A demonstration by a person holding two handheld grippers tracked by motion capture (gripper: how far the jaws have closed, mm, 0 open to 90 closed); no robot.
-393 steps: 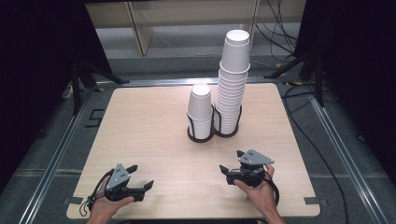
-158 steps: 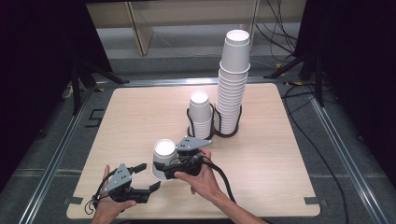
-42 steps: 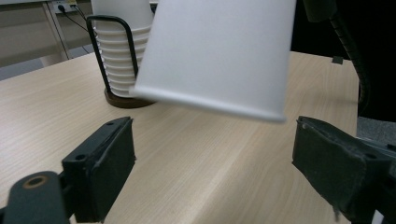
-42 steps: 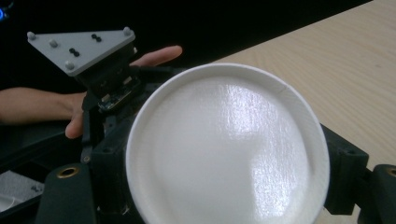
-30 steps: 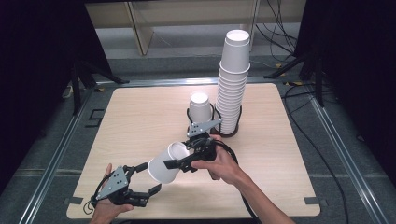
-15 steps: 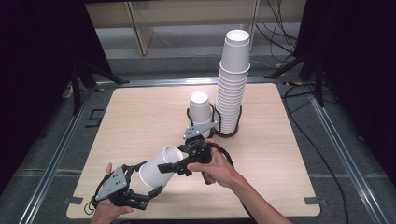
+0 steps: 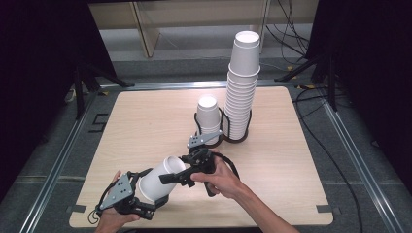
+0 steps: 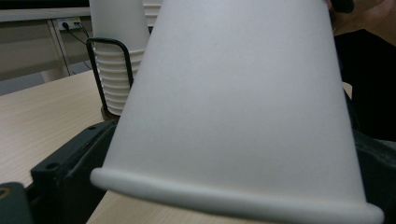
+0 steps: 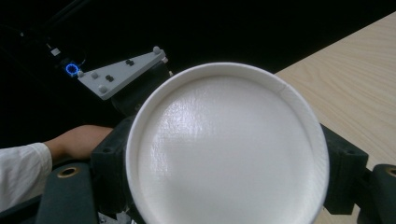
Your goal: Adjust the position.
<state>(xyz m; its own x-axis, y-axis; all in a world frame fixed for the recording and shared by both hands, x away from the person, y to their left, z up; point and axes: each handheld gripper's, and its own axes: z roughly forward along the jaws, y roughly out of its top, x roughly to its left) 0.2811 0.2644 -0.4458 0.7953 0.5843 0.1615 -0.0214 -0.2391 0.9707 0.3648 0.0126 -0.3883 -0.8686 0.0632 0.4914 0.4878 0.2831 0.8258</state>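
Your right gripper [image 7: 167, 177] clamps the white paper cup [image 7: 160, 180] at its base end, cup tilted on its side, well in front of the short cup stack [image 7: 209, 116] in the black wire holder [image 7: 233, 138]. Cup's rim end sits between the jaws of your left gripper [image 7: 148, 206]; those jaws have just been opening and stand wide, cup in the gap; I can't tell whether they touch it. Tall cup stack [image 7: 241, 87] stands just beside the short one, same holder.

I held the cup [image 7: 158, 181] tilted in my right gripper [image 7: 167, 178]. Its mouth end sat between my left gripper's [image 7: 145, 206] jaws, which had just been opening.
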